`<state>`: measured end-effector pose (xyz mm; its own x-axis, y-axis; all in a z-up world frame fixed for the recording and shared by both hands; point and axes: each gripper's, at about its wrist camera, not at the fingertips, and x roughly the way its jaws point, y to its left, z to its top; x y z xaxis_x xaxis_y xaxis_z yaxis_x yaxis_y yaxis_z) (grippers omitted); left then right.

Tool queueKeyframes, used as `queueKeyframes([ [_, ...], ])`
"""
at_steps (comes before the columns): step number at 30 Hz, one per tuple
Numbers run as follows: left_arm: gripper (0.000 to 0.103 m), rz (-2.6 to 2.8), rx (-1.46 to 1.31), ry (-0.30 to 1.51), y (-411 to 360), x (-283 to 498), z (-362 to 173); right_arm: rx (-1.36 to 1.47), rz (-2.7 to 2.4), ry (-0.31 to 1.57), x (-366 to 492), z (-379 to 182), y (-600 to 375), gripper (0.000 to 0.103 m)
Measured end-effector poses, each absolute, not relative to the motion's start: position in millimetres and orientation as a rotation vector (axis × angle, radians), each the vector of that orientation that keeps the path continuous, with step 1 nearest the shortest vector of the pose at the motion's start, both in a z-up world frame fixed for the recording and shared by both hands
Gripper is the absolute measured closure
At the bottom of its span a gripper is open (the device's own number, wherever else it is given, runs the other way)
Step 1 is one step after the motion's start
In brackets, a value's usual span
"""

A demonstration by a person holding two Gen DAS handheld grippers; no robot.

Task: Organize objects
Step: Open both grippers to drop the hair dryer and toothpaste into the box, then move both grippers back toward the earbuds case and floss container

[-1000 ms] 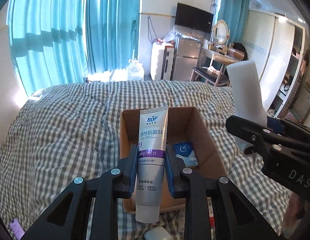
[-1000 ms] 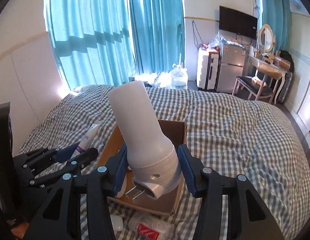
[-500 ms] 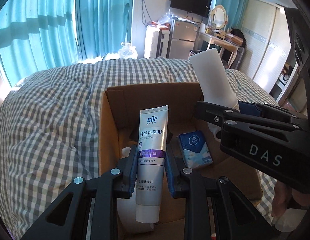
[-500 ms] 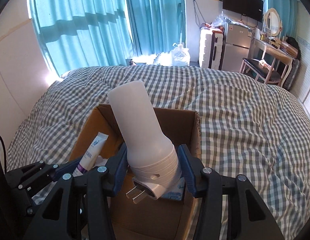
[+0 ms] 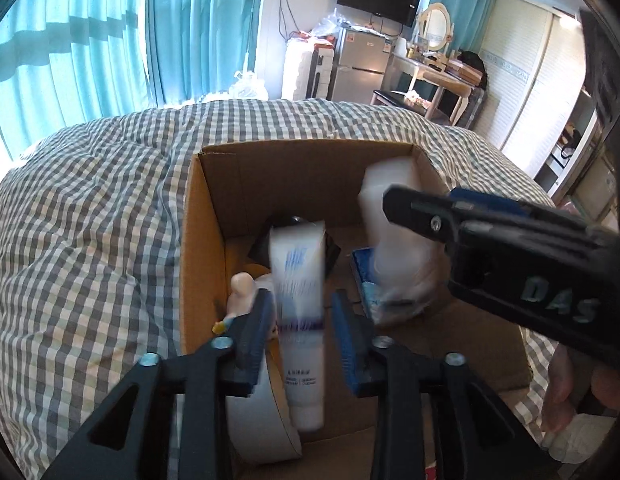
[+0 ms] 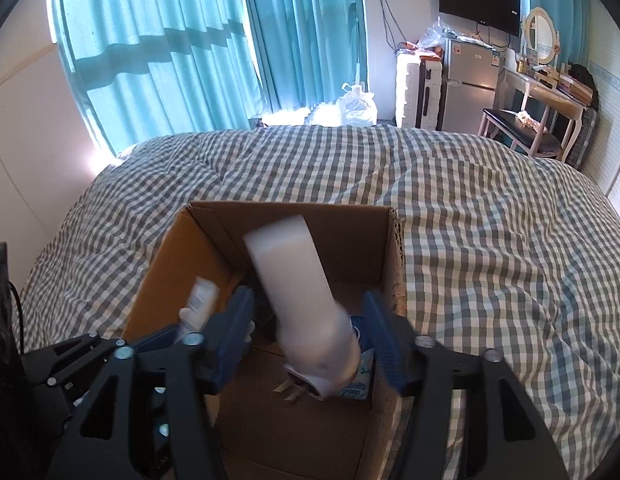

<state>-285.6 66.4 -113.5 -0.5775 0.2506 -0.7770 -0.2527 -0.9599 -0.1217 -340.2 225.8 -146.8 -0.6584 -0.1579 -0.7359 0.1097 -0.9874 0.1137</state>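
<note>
An open cardboard box (image 5: pixel 206 216) (image 6: pixel 158 276) sits on the checked bed. My left gripper (image 5: pixel 302 316) is open over the box; the white and purple toothpaste tube (image 5: pixel 300 300) is blurred between its spread fingers, falling free. It also shows in the right wrist view (image 6: pixel 200 300). My right gripper (image 6: pixel 310 320) is open over the box; the white plug-in night light (image 6: pixel 298 296) is blurred between its spread fingers, loose, prongs down. It also shows in the left wrist view (image 5: pixel 389 216).
Inside the box lie a blue tissue pack (image 5: pixel 365 284) (image 6: pixel 359 376), a white roll (image 5: pixel 258 412), a small figurine (image 5: pixel 240 292) and a dark item (image 5: pixel 294 240). Grey checked bedding (image 6: pixel 489 240) surrounds the box. Curtains, fridge and dresser stand beyond.
Both grippers have opened over the box. The toothpaste tube and the night light have come loose and are dropping into it. Both grippers have moved lower and closer to the box.
</note>
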Motion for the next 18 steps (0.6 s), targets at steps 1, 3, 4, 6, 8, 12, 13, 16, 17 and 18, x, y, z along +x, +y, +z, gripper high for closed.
queueKeyframes([
  [1,0.052,2.565,-1.265,0.005,67.2,-283.4,-112.5,1.206,-2.739,-0.095,-337.4,-142.5,225.4,0.036],
  [3,0.048,2.561,-1.252,0.002,68.0,-277.3,-108.0,1.183,-2.745,-0.1,-332.2,-134.3,225.6,0.036],
  [4,0.042,2.561,-1.248,0.007,68.6,-273.8,-105.2,1.172,-2.751,-0.102,-329.1,-129.7,226.4,0.036],
  [6,0.033,2.572,-1.234,0.022,69.6,-265.3,-98.5,1.15,-2.768,-0.106,-320.0,-118.7,227.9,0.036],
  [8,0.03,2.589,-1.208,0.035,70.8,-257.0,-87.1,1.128,-2.784,-0.107,-310.5,-107.2,229.7,0.036],
  [12,0.03,2.628,-1.173,0.038,66.9,-240.5,-61.7,1.081,-2.824,-0.091,-286.8,-79.9,233.9,0.036],
  [13,0.029,2.64,-1.155,0.04,64.6,-233.9,-53.2,1.066,-2.833,-0.091,-280.0,-73.0,235.3,0.036],
  [16,0.021,2.692,-1.089,0.054,59.5,-215.8,-26.9,1.005,-2.864,-0.101,-253.4,-48.5,241.2,0.032],
  [17,0.02,2.709,-1.069,0.056,58.6,-210.5,-18.8,0.989,-2.87,-0.1,-245.8,-41.6,242.7,0.031],
  [18,0.019,2.724,-1.052,0.055,56.7,-203.5,-11.0,0.968,-2.878,-0.095,-236.4,-33.1,242.7,0.031],
])
